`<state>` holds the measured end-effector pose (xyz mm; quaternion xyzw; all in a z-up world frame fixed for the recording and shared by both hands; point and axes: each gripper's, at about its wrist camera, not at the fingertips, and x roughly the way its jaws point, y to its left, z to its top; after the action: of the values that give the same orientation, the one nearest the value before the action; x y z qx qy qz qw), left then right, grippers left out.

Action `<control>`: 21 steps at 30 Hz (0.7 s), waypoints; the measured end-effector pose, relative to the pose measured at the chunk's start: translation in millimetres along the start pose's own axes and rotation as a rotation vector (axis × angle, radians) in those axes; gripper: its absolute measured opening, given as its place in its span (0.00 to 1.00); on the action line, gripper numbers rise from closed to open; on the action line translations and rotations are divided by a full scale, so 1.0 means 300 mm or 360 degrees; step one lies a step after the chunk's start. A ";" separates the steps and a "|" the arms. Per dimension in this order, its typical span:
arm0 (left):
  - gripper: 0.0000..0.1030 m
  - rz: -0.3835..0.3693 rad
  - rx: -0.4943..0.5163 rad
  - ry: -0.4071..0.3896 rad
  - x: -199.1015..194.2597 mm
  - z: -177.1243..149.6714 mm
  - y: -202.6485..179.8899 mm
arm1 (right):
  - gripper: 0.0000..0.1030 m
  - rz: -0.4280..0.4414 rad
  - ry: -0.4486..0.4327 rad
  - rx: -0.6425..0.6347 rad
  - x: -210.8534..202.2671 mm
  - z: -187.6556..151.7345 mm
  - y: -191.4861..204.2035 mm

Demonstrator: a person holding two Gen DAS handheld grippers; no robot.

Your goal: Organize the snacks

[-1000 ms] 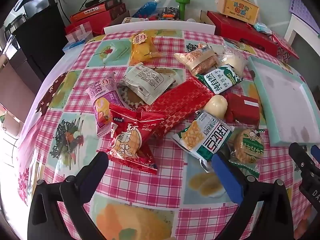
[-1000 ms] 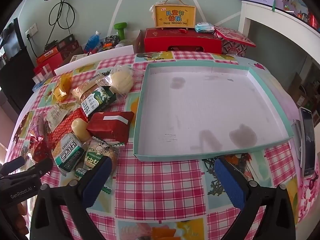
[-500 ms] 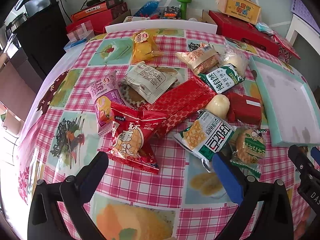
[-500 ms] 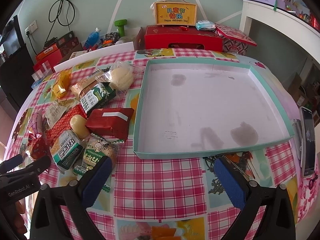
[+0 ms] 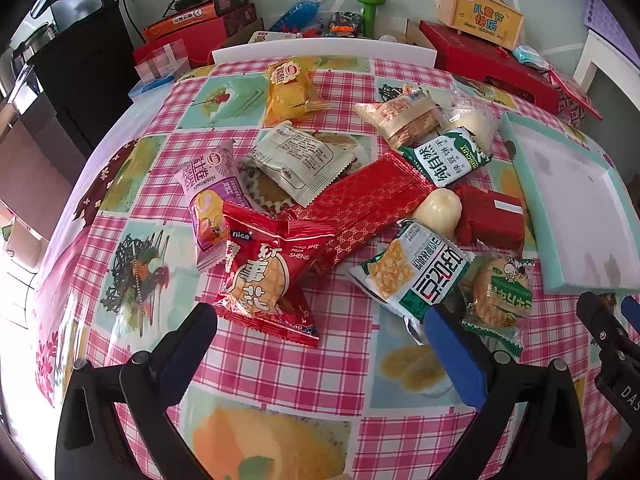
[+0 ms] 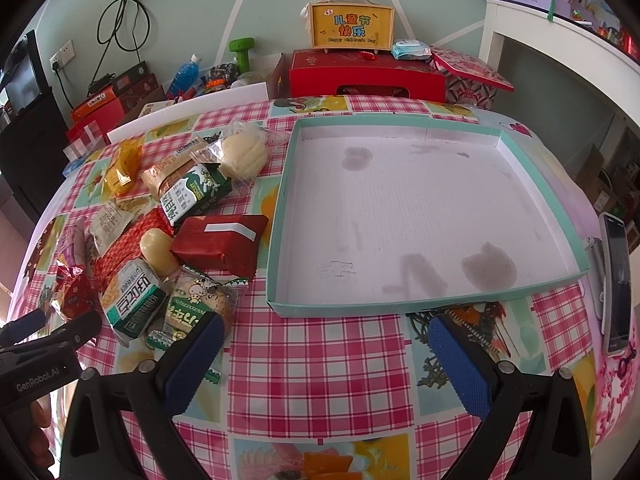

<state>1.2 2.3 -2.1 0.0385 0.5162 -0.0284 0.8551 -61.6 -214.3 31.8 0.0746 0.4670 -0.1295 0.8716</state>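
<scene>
- Since a second ago, both grippers are easing slightly nearer the snack pile; the snacks are lying unmoved.
- The left gripper (image 5: 320, 332) is hovering wide open, gripping nothing, just near of the red crinkled peanut packet (image 5: 262, 276).
- The right gripper (image 6: 326, 344) is gaping equally wide and empty, near the shallow teal-rimmed cardboard tray (image 6: 280, 216), which is sitting right of the pile.
- The round green-wrapped rice cracker (image 6: 198, 308) is lying beside its left finger.

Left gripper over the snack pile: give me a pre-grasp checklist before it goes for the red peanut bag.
1. Left gripper open: ok.
2. Left gripper empty: ok.
3. Red peanut bag unobstructed on top: ok.
4. Bag free of the neighbours: not ok, it overlaps the purple packet and long red pack.
5. Tray empty: ok.
6. Right gripper open, clear of pile: ok.
</scene>
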 end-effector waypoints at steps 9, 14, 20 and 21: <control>1.00 -0.0001 0.0000 -0.0001 0.000 0.000 0.000 | 1.00 -0.0002 0.0005 0.0000 0.000 0.003 0.001; 1.00 0.0000 0.0000 0.0000 0.000 -0.001 0.001 | 1.00 -0.0008 0.0012 -0.0001 0.007 -0.003 0.000; 1.00 -0.0001 0.0001 0.0000 0.000 -0.002 0.002 | 1.00 -0.0010 0.0017 -0.0003 0.010 -0.006 0.000; 1.00 -0.0001 0.0000 0.0000 0.001 -0.002 0.002 | 1.00 -0.0011 0.0019 -0.0004 0.010 -0.006 0.000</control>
<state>0.8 3.1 -2.5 0.0384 0.5162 -0.0287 0.8551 -61.3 -214.3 28.2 0.0728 0.4726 -0.1315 0.8684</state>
